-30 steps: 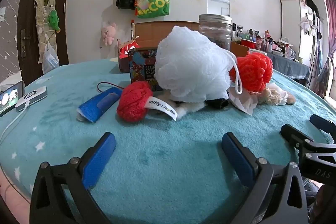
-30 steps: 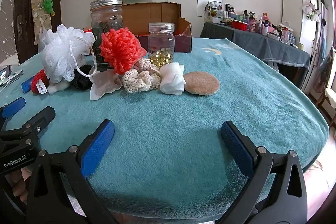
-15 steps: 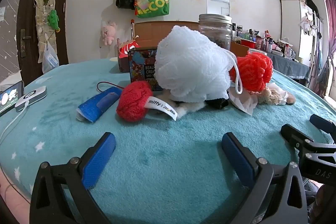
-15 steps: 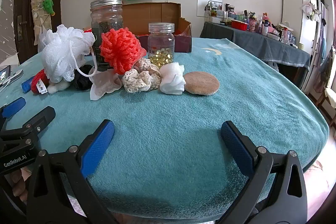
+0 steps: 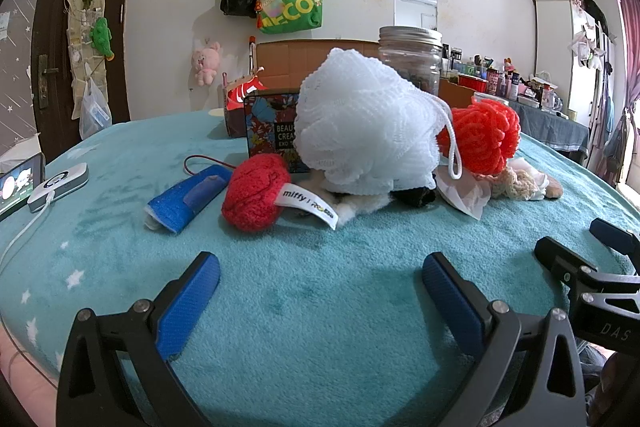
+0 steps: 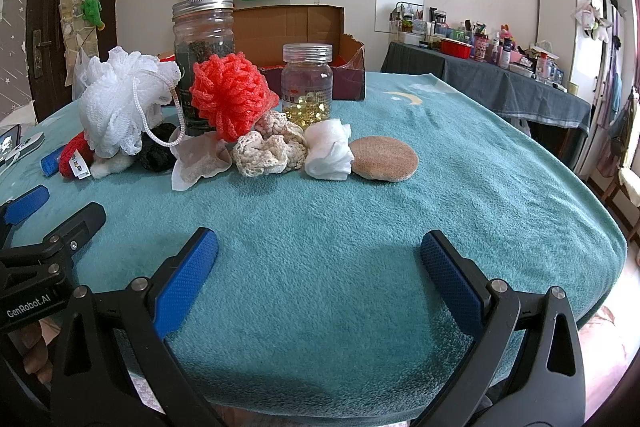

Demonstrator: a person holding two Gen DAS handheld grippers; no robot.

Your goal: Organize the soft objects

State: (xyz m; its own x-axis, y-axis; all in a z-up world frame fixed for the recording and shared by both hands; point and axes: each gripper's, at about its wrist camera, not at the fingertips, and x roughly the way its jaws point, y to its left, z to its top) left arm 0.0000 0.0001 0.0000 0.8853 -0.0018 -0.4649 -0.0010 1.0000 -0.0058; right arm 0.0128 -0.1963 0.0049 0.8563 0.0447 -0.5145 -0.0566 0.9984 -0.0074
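Note:
A row of soft things lies on the teal cloth: a white mesh bath puff (image 5: 366, 135) (image 6: 120, 107), a red knitted ball with a "miffy" tag (image 5: 256, 191), an orange-red mesh puff (image 6: 230, 95) (image 5: 480, 135), a black scrunchie (image 6: 158, 151), cream lace (image 6: 268, 149), a white wad (image 6: 329, 149) and a round tan pad (image 6: 383, 158). My left gripper (image 5: 320, 291) is open and empty, in front of the red ball. My right gripper (image 6: 319, 267) is open and empty, in front of the lace and pad.
A tall dark jar (image 6: 204, 39) and a jar of yellow capsules (image 6: 307, 83) stand behind the pile, with a cardboard box (image 6: 304, 35) behind them. A blue pouch (image 5: 188, 197), a floral tin (image 5: 272, 131), a phone and a charger (image 5: 58, 181) lie at the left.

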